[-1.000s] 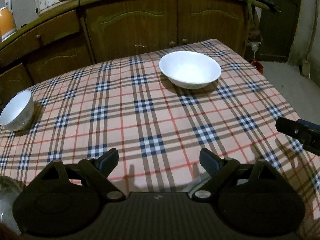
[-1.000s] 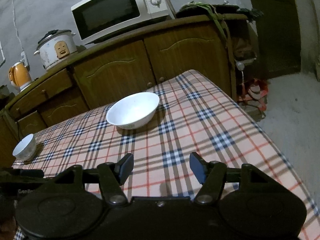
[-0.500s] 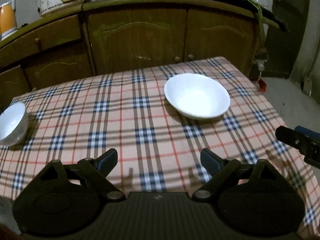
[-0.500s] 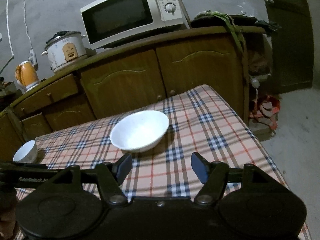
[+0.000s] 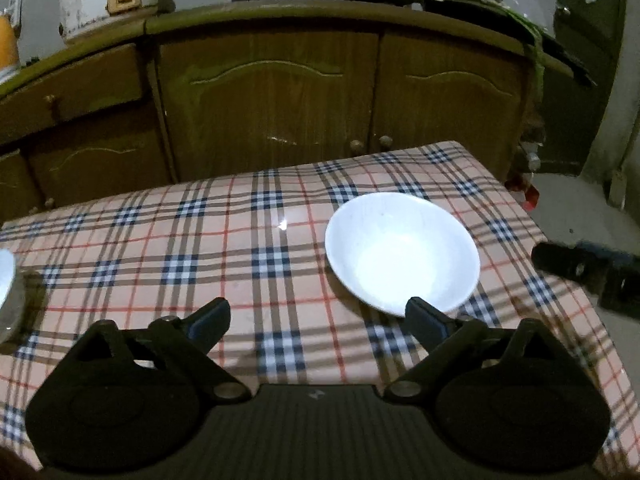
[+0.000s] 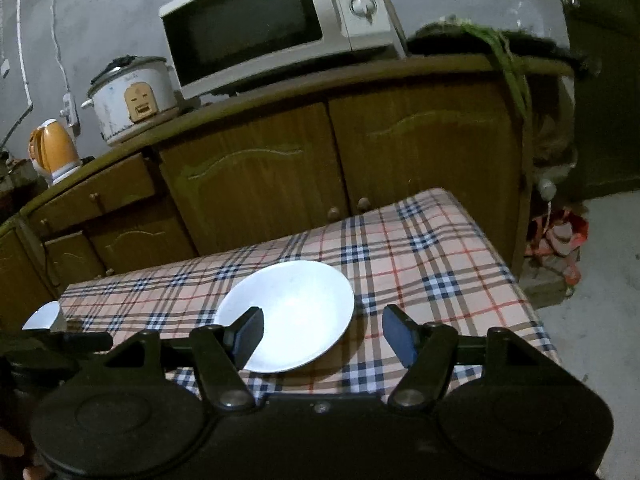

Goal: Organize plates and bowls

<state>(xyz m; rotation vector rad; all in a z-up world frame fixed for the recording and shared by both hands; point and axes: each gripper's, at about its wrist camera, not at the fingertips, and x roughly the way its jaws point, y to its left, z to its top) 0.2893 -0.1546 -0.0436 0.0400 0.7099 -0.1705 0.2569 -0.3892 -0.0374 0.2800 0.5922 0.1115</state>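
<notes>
A wide white bowl [image 5: 402, 252] [image 6: 288, 316] sits on the plaid-covered table [image 5: 160, 240] toward its far right. A small white bowl [image 5: 4, 276] [image 6: 42, 316] stands at the table's left edge, cut off in the left wrist view. My left gripper [image 5: 318, 320] hovers short of the wide bowl, its right fingertip over the bowl's near rim. Its jaws are opening and nothing is between them. My right gripper [image 6: 322, 332] is open and empty, and the wide bowl's near right part shows in the gap between its fingers. Each gripper shows at the edge of the other's view.
A brown wooden cabinet [image 6: 256, 184] runs close behind the table. On it stand a microwave [image 6: 256, 28], a rice cooker [image 6: 132, 100] and an orange kettle [image 6: 52, 148]. Bare grey floor [image 6: 600, 320] lies past the table's right edge, with a red object [image 6: 560, 236] on it.
Both grippers have moved forward toward the wide bowl, which now looks larger and lower in both views. The small bowl has slid to the left edge. The left jaws stand slightly wider.
</notes>
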